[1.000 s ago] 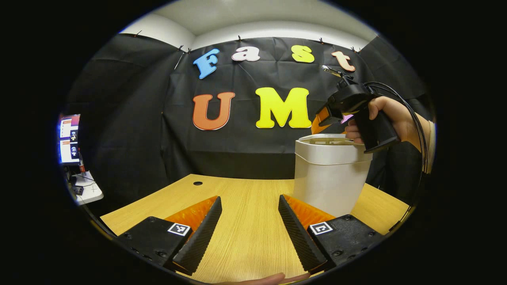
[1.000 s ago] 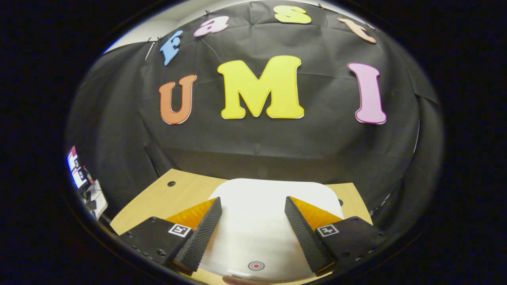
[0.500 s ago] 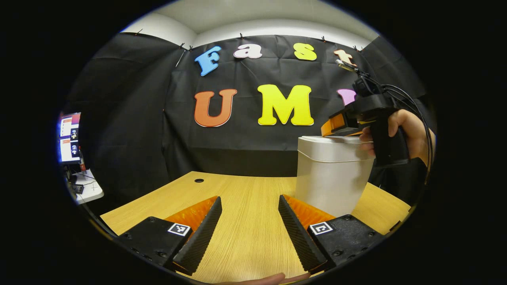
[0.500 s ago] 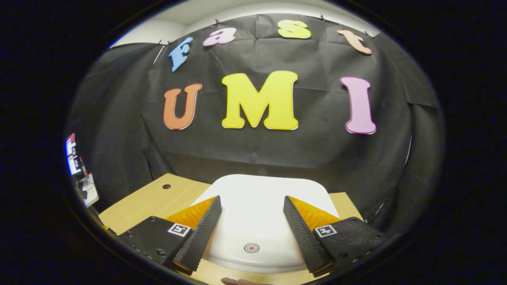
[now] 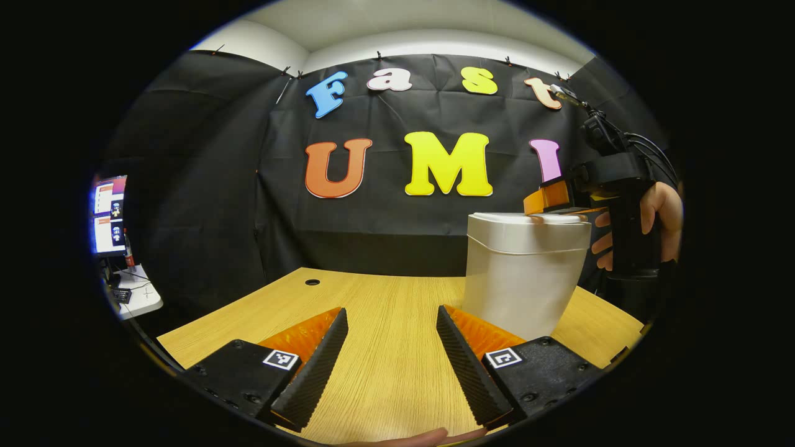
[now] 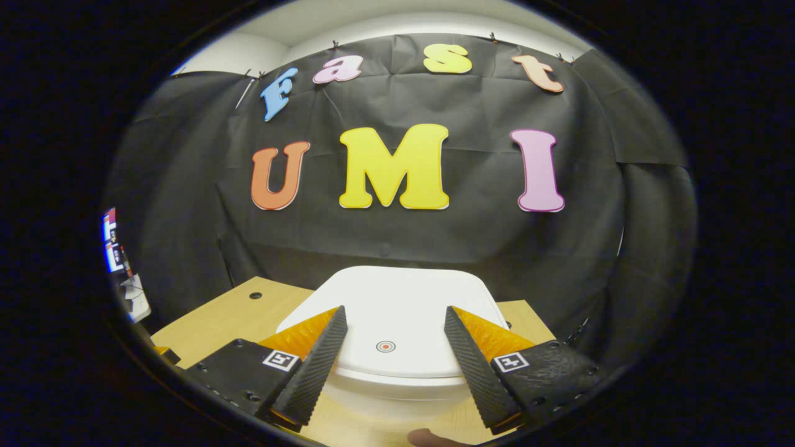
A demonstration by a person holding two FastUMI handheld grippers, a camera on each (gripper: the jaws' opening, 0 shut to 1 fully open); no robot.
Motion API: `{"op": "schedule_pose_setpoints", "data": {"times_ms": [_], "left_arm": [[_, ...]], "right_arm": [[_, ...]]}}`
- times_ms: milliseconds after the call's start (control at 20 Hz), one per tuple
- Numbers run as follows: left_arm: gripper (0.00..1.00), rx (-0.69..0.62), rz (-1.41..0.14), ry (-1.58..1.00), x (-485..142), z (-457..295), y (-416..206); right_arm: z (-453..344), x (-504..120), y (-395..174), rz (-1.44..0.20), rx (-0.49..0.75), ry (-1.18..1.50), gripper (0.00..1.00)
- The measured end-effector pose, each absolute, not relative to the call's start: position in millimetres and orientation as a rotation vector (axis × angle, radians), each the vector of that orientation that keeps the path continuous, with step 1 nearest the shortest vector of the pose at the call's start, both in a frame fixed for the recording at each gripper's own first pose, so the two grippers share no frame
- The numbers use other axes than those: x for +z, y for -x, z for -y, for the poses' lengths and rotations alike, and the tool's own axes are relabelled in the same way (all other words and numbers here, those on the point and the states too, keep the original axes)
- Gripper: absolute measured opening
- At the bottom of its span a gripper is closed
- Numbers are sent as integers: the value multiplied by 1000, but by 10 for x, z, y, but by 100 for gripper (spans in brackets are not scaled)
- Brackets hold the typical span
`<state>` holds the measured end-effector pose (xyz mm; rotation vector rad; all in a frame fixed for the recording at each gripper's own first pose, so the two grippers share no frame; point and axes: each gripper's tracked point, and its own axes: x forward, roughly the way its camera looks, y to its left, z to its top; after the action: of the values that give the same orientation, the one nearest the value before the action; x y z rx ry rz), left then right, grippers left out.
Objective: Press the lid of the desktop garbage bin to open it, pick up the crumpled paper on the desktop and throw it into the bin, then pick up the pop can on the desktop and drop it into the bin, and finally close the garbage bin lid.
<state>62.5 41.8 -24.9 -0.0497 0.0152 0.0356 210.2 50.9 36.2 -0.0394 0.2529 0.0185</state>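
Left gripper view: the left tongs (image 5: 391, 360) stood open over the wooden counter (image 5: 385, 310), their two fingers spread with bare wood grain between them and nothing held. The white desktop garbage bin (image 5: 518, 273) stood upright on the counter, ahead and to the right, just beyond the right finger, with its lid (image 5: 528, 218) lying flat and closed on top. The right tongs (image 5: 546, 198) hovered at the bin's top right, tips at the lid's level near its far right edge; whether they touched it could not be told from here. A hand (image 5: 652, 217) gripped their dark handle, and cables ran up from the top. A round hole (image 5: 312, 282) showed in the counter near its far left edge. A monitor (image 5: 109, 214) and a small white side table (image 5: 136, 295) sat at the far left. Right gripper view: the right tongs (image 6: 394, 360) were open and empty, fingers spread on either side of the bin's white lid (image 6: 397, 304), seen from above. A small red ring mark (image 6: 386, 346) on the lid lay between the fingers, close to the lid's near edge. The bin's body (image 6: 385, 394) showed below the lid's rim. The counter (image 6: 230, 316) appeared to the left and right of the bin, with the hole (image 6: 255, 295) at the left.
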Motion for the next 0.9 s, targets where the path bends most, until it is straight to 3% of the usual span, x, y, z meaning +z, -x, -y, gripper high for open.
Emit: {"op": "schedule_pose_setpoints", "data": {"times_ms": [300,700,900], "left_arm": [[93,20,-23,57,-271,-360,-636],[93,34,-11,51,-247,-401,-644],[93,28,5,50,-213,-369,-624]], "right_arm": [[-486,303,-2071,-263,40,33,99],[-528,397,-1981,-4,19,51,97],[-499,415,-1796,15,32,51,99]]}}
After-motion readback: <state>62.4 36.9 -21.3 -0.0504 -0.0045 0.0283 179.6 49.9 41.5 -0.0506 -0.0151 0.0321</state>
